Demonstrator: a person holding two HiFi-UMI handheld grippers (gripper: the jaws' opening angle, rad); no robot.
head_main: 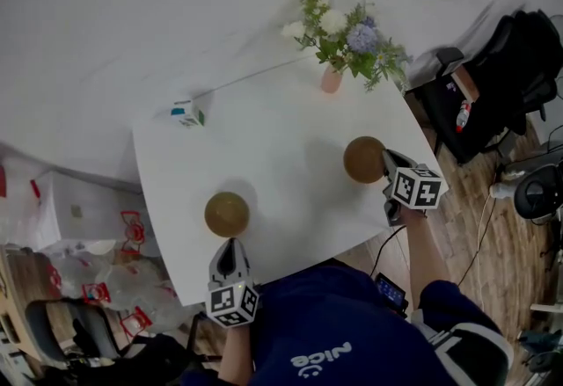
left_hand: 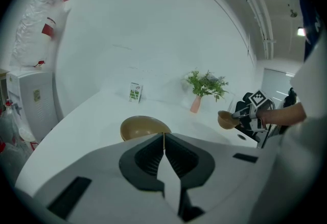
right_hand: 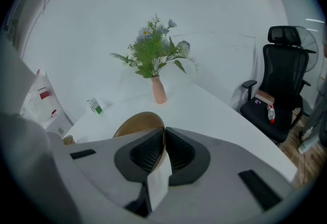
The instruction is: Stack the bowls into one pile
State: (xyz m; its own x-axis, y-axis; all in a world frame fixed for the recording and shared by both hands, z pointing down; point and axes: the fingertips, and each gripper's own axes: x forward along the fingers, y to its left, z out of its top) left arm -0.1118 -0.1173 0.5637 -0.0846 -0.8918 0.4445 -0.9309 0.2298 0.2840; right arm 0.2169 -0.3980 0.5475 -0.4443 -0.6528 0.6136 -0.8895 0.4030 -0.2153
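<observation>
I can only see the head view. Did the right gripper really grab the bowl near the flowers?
Observer: Yes. In the right gripper view, the right gripper has its jaws shut on the rim of the bowl.
Operator: Is it up in the air?
Observer: The left gripper view shows it from the side. It appears to hang just above the table, not resting on it.
Operator: What about the other gripper?
Observer: The left gripper has its jaws together on a thin brown edge, seemingly the rim of the second bowl.
</observation>
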